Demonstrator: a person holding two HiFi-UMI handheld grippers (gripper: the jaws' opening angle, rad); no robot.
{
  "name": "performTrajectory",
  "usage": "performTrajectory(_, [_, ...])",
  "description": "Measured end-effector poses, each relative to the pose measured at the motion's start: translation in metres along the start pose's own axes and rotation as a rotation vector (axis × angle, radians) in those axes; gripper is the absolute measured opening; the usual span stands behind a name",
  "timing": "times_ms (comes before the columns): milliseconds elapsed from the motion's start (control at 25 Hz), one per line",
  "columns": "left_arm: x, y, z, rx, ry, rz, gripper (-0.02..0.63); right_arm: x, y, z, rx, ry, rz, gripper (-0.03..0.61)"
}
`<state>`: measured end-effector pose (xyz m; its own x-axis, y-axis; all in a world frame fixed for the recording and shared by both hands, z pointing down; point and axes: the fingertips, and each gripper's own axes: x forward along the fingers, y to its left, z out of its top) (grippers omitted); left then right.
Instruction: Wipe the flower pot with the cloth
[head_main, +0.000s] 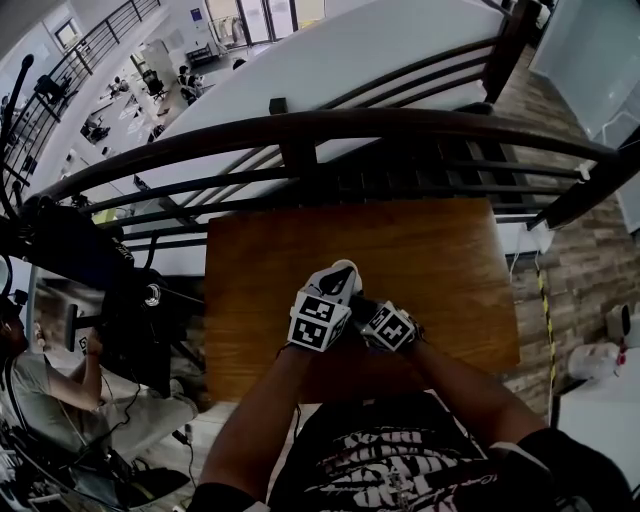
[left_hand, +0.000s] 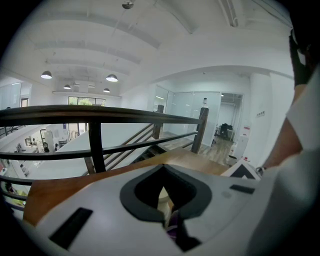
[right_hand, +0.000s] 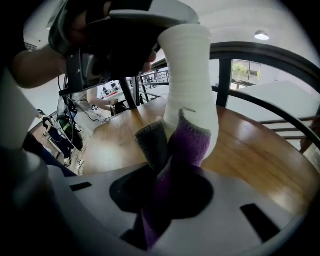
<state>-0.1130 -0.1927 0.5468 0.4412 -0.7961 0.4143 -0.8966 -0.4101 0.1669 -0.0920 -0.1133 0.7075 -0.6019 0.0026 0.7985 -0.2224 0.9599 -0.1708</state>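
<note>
Flower pot (right_hand: 187, 75), white and upright, was clamped at its top by the left hand-held gripper (left_hand: 164, 202), straight ahead of the right hand-held gripper (right_hand: 165, 165). That right one was clenched on the purple and grey cloth (right_hand: 187, 145), whose folds lay against the pot's lower side.

Bare wood of the bench (head_main: 440, 270) spread ahead of both hand-held grippers and out to either side of them. Its far edge ran close under a dark railing (head_main: 330, 128), with a lower floor seen past the rails. On the left hand-held gripper's side, off the bench's edge, a seated person (head_main: 40, 380) was partly cut off by the frame.

From the head view, the marker cubes (head_main: 320, 322) and the forearms covered the pot and cloth. The cloth hid the pot's base, so whether it touched the bench could not be told. The left gripper view gave only a sliver of pot and cloth between its jaws.
</note>
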Motion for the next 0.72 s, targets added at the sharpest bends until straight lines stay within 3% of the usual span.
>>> performTrajectory(720, [0.001, 0.003, -0.001, 0.001, -0.017, 0.011, -0.002, -0.014, -0.061, -0.008, 0.033, -0.018, -0.097, 0.071])
